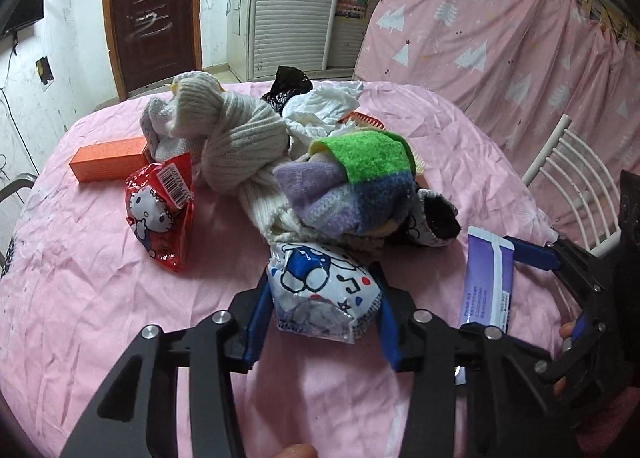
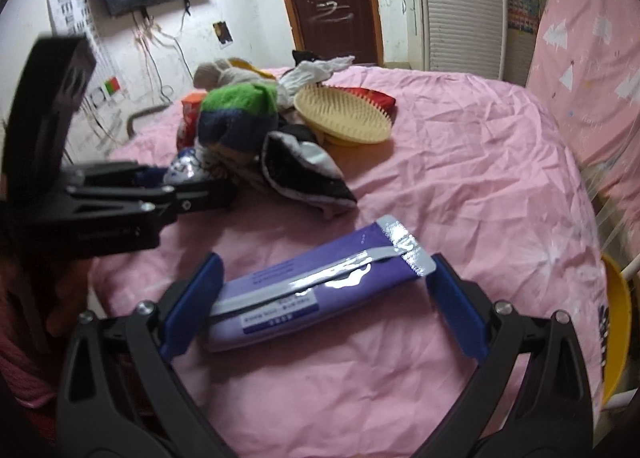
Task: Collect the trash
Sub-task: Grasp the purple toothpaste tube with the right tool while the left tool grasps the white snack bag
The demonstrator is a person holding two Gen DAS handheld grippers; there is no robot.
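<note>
A white snack wrapper (image 1: 320, 298) printed with a blue cartoon lies on the pink-covered table (image 1: 120, 298), at the near edge of a pile of clothes. My left gripper (image 1: 320, 274) is shut on it, a blue pad pressing each side. To its right lies a purple foil packet (image 2: 312, 290) (image 1: 486, 282). My right gripper (image 2: 326, 258) stands open around that packet, one finger at each end, the pads not squeezing it. A red cartoon-cat wrapper (image 1: 160, 213) lies to the left of the pile. In the right wrist view the left gripper (image 2: 160, 193) shows at the left edge.
The pile holds a knotted cream knit (image 1: 240, 137), a green and purple sock (image 1: 352, 185), a black and white sock (image 2: 304, 169) and white tissue (image 1: 320, 109). An orange box (image 1: 108, 161) lies at the left, a yellow brush (image 2: 344, 117) behind. A white chair (image 1: 572, 177) stands at the right.
</note>
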